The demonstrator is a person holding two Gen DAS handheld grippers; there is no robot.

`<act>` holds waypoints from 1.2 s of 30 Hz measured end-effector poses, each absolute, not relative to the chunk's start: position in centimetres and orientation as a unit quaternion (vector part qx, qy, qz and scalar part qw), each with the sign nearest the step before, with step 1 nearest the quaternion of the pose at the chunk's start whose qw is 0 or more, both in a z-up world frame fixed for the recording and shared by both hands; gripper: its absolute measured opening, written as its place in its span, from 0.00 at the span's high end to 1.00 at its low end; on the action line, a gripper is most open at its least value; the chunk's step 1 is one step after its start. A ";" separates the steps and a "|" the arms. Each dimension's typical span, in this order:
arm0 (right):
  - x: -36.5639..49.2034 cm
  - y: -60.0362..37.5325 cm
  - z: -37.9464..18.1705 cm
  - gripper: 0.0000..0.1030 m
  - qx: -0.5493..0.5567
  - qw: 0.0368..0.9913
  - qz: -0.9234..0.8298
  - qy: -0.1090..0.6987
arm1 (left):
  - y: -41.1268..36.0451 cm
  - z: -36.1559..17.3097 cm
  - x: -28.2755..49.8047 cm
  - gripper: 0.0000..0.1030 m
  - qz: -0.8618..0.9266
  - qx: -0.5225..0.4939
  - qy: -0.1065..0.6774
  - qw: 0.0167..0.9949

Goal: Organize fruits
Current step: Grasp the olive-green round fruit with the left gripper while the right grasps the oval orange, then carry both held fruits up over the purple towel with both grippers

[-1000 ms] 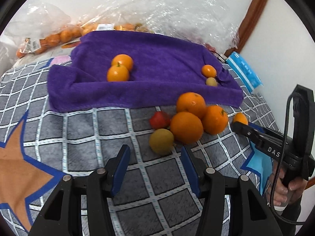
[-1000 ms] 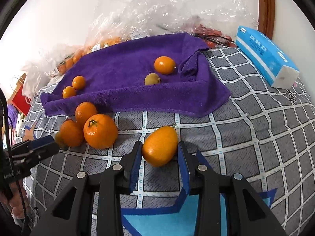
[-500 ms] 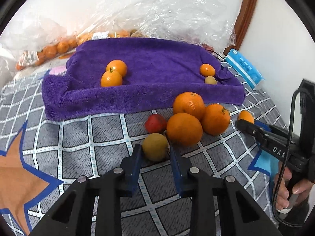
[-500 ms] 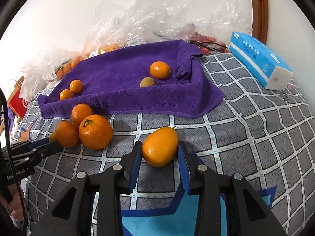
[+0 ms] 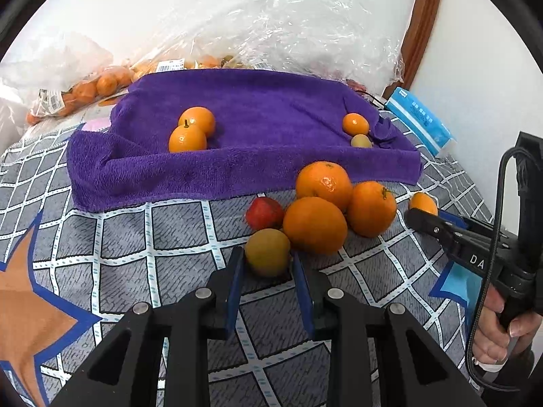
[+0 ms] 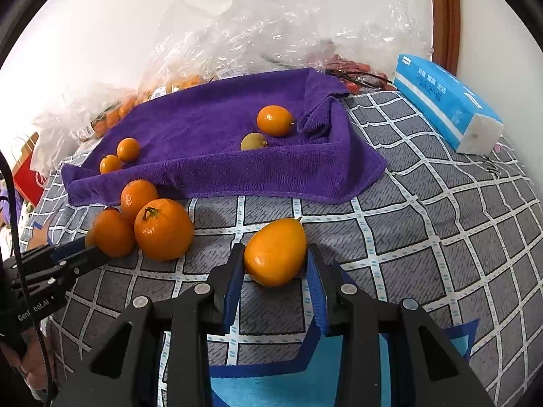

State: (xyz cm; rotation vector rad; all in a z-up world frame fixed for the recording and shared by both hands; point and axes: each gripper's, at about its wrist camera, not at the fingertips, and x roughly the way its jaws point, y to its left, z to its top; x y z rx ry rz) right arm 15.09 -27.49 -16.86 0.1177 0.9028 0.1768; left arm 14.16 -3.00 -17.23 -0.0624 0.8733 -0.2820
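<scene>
Bright, even light; sharp centre, fisheye-warped dark corners.

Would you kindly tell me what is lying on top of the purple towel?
On the purple towel: two orange fruits left, a small orange fruit and a yellow-green one right. Anything beneath is covered.

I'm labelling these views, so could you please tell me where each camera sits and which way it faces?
Left wrist: on the left hand-held gripper, looking down its fingers at a yellow-green fruit it grips; the person's right hand shows at right.
Right wrist: on the right hand-held gripper, facing an oval orange fruit it grips; the other gripper's tip enters at left.
Shared: the purple towel, the orange pile, the blue tissue pack.
</scene>
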 end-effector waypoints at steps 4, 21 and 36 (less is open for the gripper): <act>15.1 -27.7 -16.9 0.66 0.058 0.894 0.085 0.436 | -3.0 -17.2 14.2 0.73 -0.137 -0.031 0.421 0.896; 14.3 -27.3 -15.1 0.66 0.050 0.896 0.078 0.433 | -2.2 -14.7 13.6 0.74 -0.123 -0.040 0.404 0.905; 19.5 -24.5 -7.3 0.66 0.048 0.926 0.100 0.361 | 1.9 -9.2 20.3 0.74 -0.049 -0.095 0.343 0.933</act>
